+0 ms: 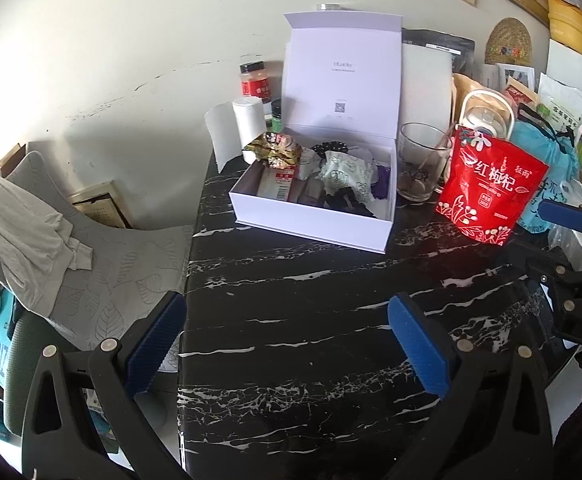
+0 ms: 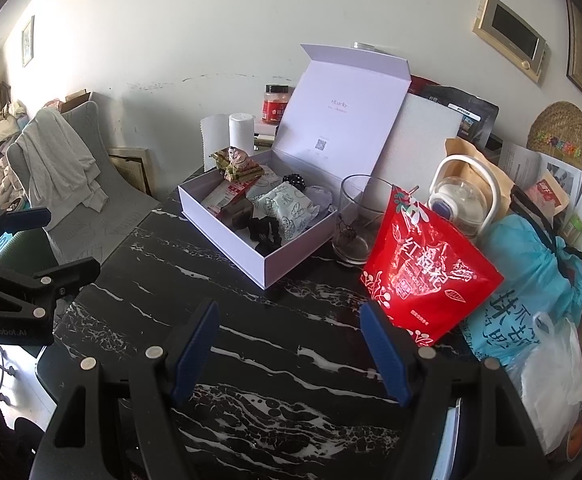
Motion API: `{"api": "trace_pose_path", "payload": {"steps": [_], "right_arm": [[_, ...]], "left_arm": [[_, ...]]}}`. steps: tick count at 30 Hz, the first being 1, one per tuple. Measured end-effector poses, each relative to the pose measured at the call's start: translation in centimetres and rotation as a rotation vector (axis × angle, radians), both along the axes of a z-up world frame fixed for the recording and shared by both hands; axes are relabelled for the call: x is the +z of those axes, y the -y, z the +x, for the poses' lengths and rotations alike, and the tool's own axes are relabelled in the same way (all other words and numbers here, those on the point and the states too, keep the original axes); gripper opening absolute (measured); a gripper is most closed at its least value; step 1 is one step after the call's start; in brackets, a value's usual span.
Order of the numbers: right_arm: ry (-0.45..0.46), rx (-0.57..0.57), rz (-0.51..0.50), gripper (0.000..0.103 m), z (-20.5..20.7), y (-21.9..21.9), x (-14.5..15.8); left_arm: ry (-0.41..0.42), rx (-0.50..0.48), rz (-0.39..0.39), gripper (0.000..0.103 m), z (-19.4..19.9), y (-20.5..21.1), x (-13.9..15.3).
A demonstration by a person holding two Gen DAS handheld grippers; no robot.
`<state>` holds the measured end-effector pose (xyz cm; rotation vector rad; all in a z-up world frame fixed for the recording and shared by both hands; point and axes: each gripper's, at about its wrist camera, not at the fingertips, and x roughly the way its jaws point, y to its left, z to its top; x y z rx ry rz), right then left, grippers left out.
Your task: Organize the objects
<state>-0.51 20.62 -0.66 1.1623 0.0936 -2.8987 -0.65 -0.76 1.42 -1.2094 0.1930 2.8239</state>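
Observation:
An open white box (image 1: 311,216) (image 2: 227,236) sits on the black marble table (image 1: 311,320) (image 2: 271,340), lid up, holding snack packets, a patterned pouch (image 1: 345,174) (image 2: 287,204) and black hair ties. A red goji bag (image 1: 491,188) (image 2: 423,272) stands upright to its right, by a glass cup (image 1: 421,166) (image 2: 355,220). My left gripper (image 1: 287,344) is open and empty over the near table. My right gripper (image 2: 291,352) is open and empty, its right finger (image 2: 383,356) close to the red bag's lower corner. Each gripper shows at the other view's edge.
A paper roll (image 1: 249,126) and red-lidded jar (image 1: 255,80) stand behind the box. A white kettle (image 2: 463,196), blue bag (image 2: 531,280) and white plastic bag (image 2: 555,380) crowd the right side. A grey chair with draped cloth (image 1: 31,232) stands left of the table.

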Motion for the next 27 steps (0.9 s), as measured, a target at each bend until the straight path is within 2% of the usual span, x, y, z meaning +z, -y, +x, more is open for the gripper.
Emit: {"api": "trace_pose_path", "payload": {"steps": [17, 27], "right_arm": [[0.012, -0.015, 0.001, 0.074, 0.2, -0.6, -0.4], [0.047, -0.029, -0.003, 0.074, -0.3, -0.9, -1.6]], "left_arm": [[0.012, -0.036, -0.009, 0.101, 0.0, -0.7, -0.3], [0.048, -0.05, 0.003, 0.101, -1.0, -1.0, -2.0]]}}
